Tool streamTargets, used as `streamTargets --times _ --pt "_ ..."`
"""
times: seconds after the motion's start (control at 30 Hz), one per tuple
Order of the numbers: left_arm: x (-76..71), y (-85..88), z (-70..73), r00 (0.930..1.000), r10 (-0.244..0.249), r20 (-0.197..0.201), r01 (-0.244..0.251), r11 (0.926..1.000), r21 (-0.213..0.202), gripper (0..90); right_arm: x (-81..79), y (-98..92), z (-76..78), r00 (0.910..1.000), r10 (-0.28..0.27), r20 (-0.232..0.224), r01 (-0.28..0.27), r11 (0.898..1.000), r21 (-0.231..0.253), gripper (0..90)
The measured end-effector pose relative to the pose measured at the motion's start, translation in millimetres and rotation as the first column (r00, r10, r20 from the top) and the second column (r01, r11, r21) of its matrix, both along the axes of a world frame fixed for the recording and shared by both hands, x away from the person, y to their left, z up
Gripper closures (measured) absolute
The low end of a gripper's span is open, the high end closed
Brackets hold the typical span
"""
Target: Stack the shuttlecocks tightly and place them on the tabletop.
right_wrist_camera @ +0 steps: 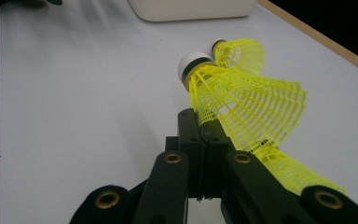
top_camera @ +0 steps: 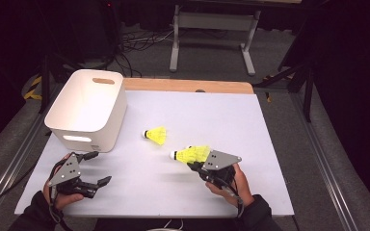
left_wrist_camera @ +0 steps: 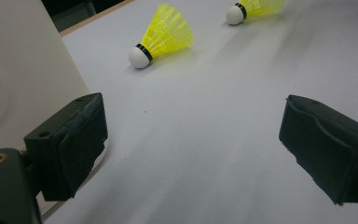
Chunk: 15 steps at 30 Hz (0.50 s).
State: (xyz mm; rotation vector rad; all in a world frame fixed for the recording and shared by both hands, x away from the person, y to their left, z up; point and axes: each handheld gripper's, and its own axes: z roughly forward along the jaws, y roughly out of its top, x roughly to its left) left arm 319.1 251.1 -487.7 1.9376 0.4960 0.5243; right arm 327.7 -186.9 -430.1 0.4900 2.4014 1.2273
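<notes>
Near the table's (top_camera: 270,144) right edge, right hand-held gripper (top_camera: 198,165) grips shuttlecock (top_camera: 192,154).

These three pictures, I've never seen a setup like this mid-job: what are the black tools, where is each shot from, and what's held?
A person holds a hand-held claw in each hand. The high view looks down on the table; the other two come from cameras riding on each claw. A white bin stands at the left, and one yellow shuttlecock lies loose near the middle. The right claw is shut on the skirt of a second shuttlecock. The left claw is open, holding nothing, beside the bin.
</notes>
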Motion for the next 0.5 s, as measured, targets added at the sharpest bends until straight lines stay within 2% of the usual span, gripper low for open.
streamTargets --times 0.3,0.37,0.5 --pt "0.4 0.3 -0.2 1.0000 -0.002 -0.001 0.002 1.0000 0.000 8.5 34.0 0.1 15.0 0.9996 -0.027 -0.004 0.027 1.000 -0.007 89.7" --pt "0.5 0.2 -0.2 1.0000 -0.003 -0.002 0.003 1.0000 0.001 8.5 45.1 1.9 17.9 0.9994 -0.033 -0.002 0.033 0.999 -0.027 89.6" --pt "-0.1 0.0 -0.1 1.0000 -0.002 -0.001 0.002 1.0000 -0.008 8.5 66.2 7.6 21.4 0.9990 -0.033 -0.032 0.031 0.998 -0.054 89.7"
